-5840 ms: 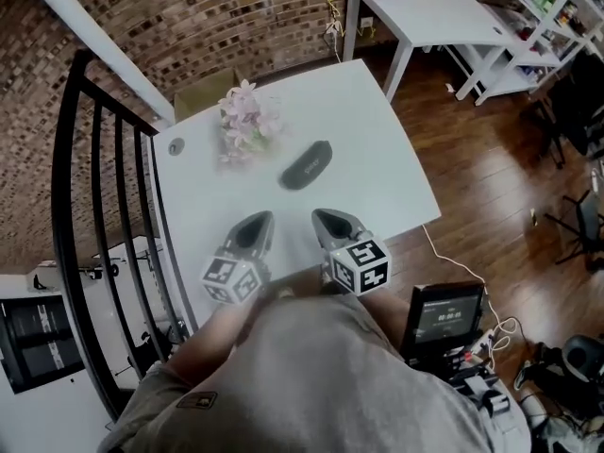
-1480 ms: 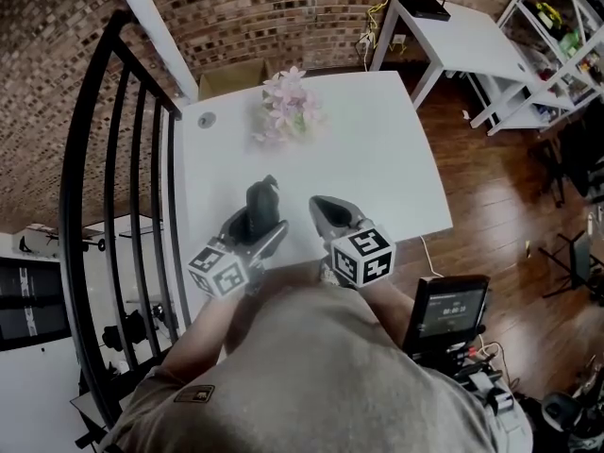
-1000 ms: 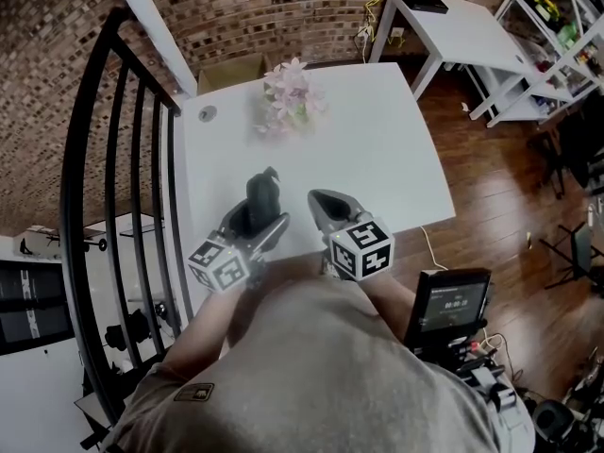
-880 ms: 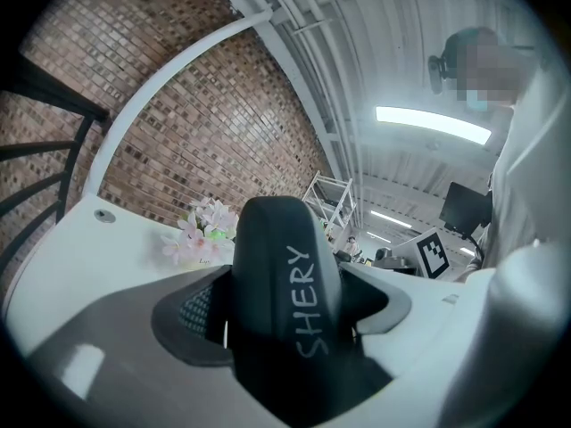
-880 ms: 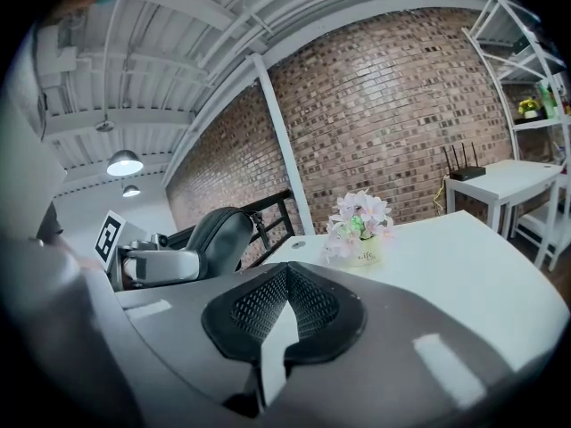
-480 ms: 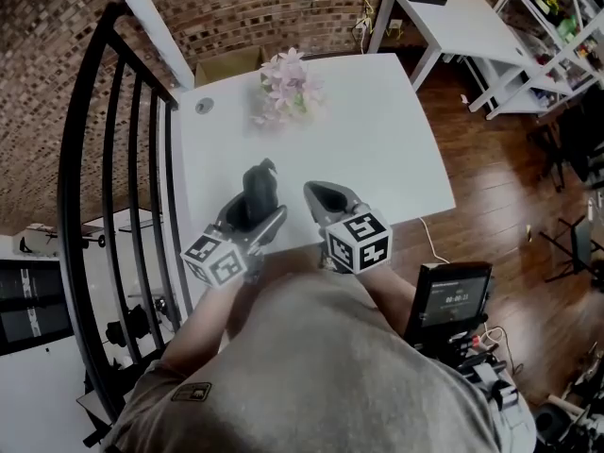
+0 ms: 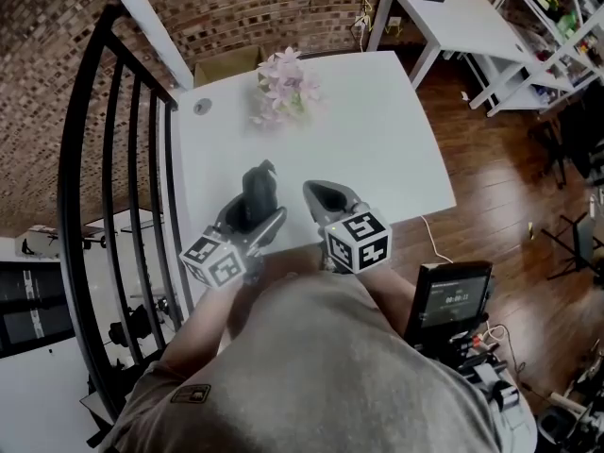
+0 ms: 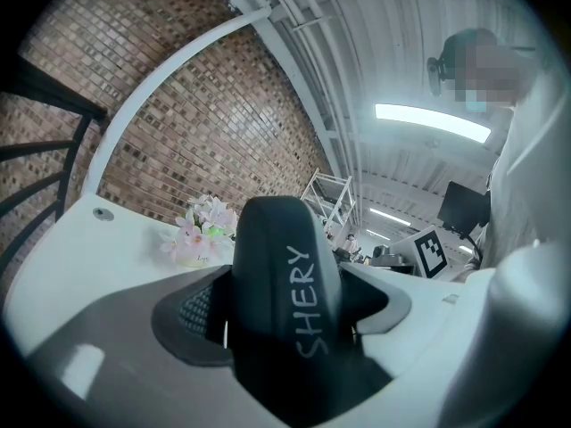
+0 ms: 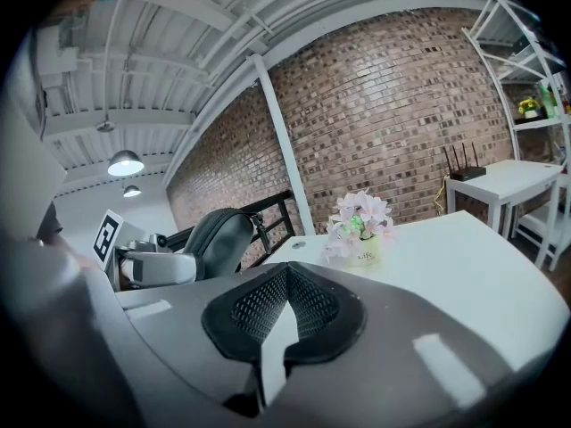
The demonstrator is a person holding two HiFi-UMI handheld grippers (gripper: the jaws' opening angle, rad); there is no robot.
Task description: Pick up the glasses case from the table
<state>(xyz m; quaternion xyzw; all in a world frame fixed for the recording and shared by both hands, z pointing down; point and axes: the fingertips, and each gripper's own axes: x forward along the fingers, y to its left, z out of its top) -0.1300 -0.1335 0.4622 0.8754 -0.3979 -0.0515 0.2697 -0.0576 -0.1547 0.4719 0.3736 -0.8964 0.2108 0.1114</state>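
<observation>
The glasses case [image 7: 257, 190] is dark grey and stands nearly upright, clamped in my left gripper [image 7: 248, 217] above the near part of the white table [image 7: 377, 149]. In the left gripper view the case [image 8: 277, 248] fills the middle, white lettering along its side, and both pads of the left gripper [image 8: 285, 315] press against it. My right gripper [image 7: 326, 199] sits just to the right, shut with nothing in it. The right gripper view shows the right gripper [image 9: 285, 285] with its pads together, and the case [image 9: 219, 237] to its left.
A small pot of pink flowers [image 7: 283, 88] stands at the table's far side, with a round grommet [image 7: 201, 107] to its left. A black railing [image 7: 94, 159] runs along the left. Another white table [image 7: 453, 22] is at the back right, and a screen device [image 7: 448, 300] is by my right side.
5.8 s ago the case lay flat on the table beyond both grippers. Now my left gripper holds it off the table. Over the last second, almost nothing has moved.
</observation>
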